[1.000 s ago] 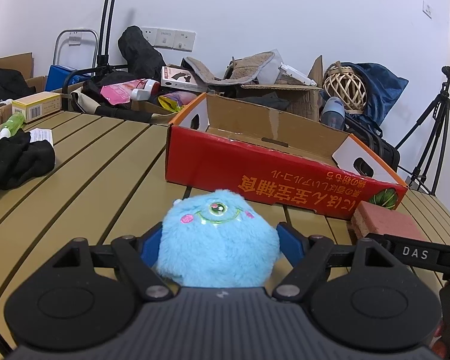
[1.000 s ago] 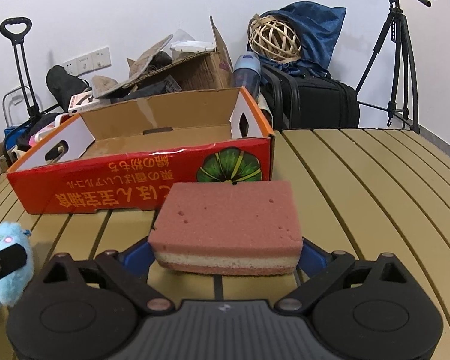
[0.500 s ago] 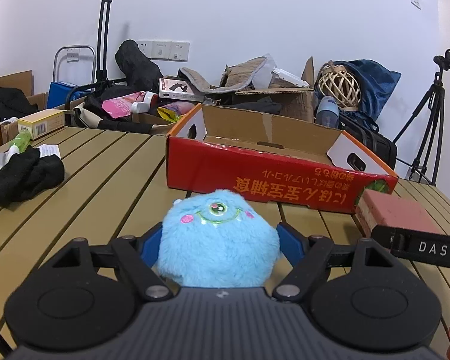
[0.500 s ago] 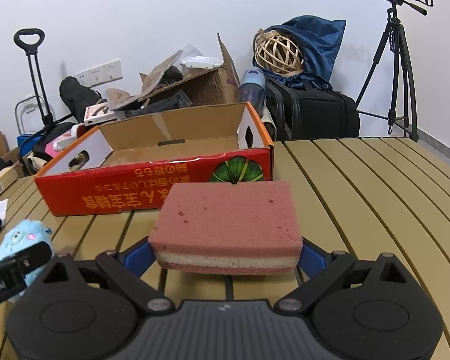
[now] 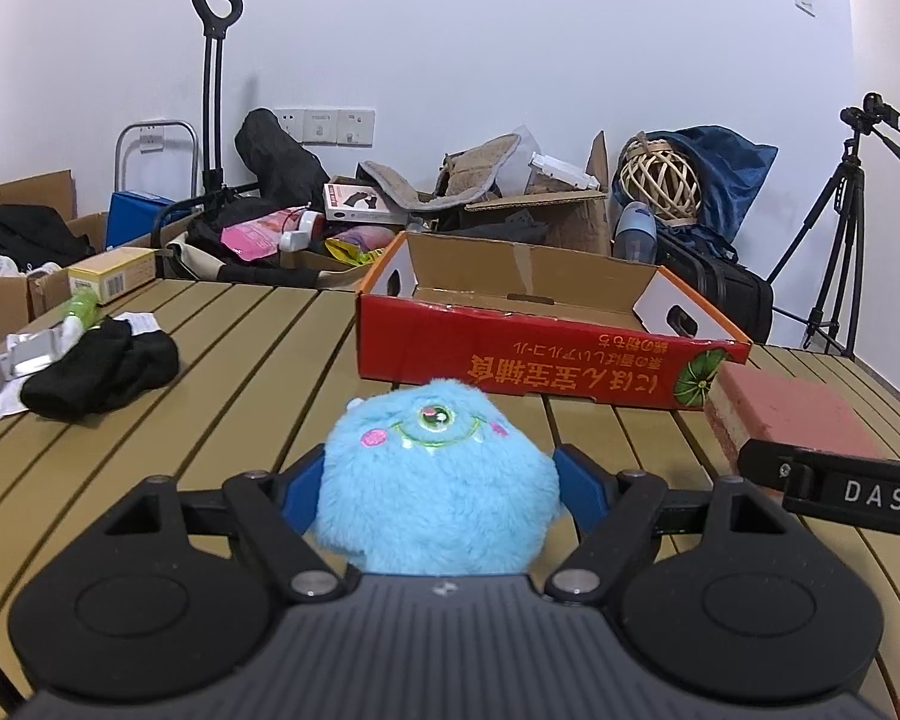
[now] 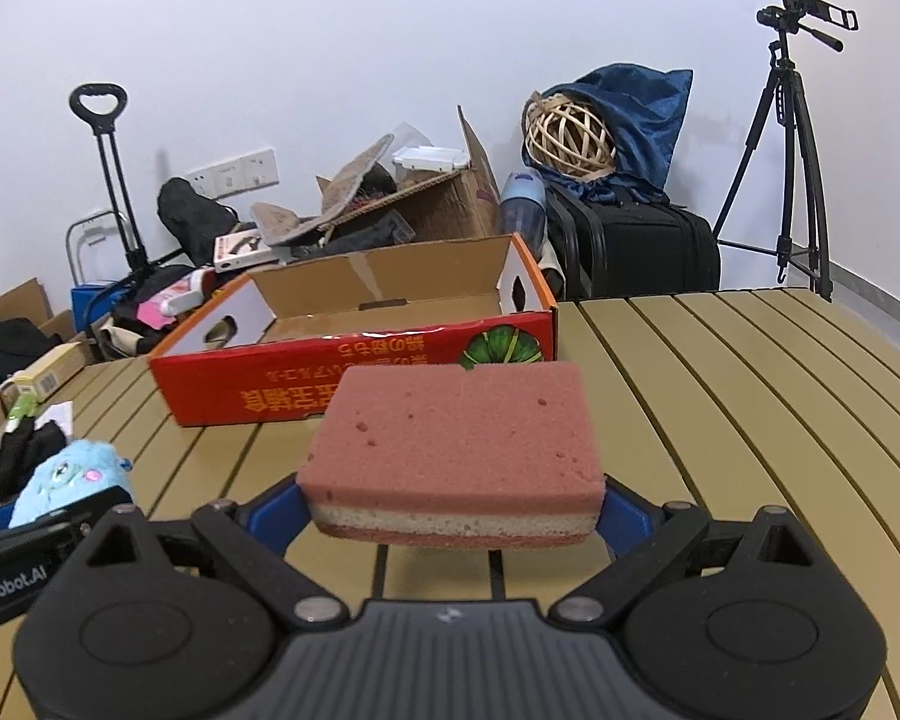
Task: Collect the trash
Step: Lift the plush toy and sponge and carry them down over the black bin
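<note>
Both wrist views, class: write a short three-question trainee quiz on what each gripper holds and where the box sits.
1. True or false: the left gripper is shut on the fluffy blue one-eyed plush toy.
2. What does the right gripper hold? A) black cloth B) pink rectangular sponge C) yellow box
3. Fill in: the open red cardboard box rests on the ___ slatted table.

Key: 1 true; 2 B; 3 tan
</note>
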`<state>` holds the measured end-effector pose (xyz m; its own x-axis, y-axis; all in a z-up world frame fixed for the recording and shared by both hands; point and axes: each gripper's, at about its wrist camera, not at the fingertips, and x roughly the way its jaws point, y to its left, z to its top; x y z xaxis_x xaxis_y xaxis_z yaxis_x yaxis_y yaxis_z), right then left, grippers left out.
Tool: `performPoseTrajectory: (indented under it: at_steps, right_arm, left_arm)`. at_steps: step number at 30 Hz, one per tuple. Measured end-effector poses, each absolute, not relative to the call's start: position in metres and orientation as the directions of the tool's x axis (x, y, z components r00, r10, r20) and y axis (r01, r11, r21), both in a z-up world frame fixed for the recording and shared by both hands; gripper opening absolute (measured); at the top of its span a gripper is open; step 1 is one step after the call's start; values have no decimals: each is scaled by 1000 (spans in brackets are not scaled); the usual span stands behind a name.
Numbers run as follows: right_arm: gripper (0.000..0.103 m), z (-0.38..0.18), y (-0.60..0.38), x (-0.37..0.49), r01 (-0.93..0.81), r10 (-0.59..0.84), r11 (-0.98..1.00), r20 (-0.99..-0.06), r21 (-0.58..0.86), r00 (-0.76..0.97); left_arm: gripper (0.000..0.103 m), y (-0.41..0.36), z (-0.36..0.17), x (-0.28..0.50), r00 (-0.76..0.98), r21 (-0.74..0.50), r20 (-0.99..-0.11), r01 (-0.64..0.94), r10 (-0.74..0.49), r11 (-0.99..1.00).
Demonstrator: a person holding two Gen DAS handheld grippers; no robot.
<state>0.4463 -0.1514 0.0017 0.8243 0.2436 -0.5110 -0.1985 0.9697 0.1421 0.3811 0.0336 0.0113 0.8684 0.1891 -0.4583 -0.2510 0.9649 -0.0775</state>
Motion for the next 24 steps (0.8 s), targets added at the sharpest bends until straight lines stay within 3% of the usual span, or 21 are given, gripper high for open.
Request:
performPoseTrajectory:
  at_steps: [24]
  right_arm:
    - [97,1,-172,283,-297,305,950,-468,93,829]
  left_arm:
    - [80,31,22,240,884,-51,-435,-214,171,975]
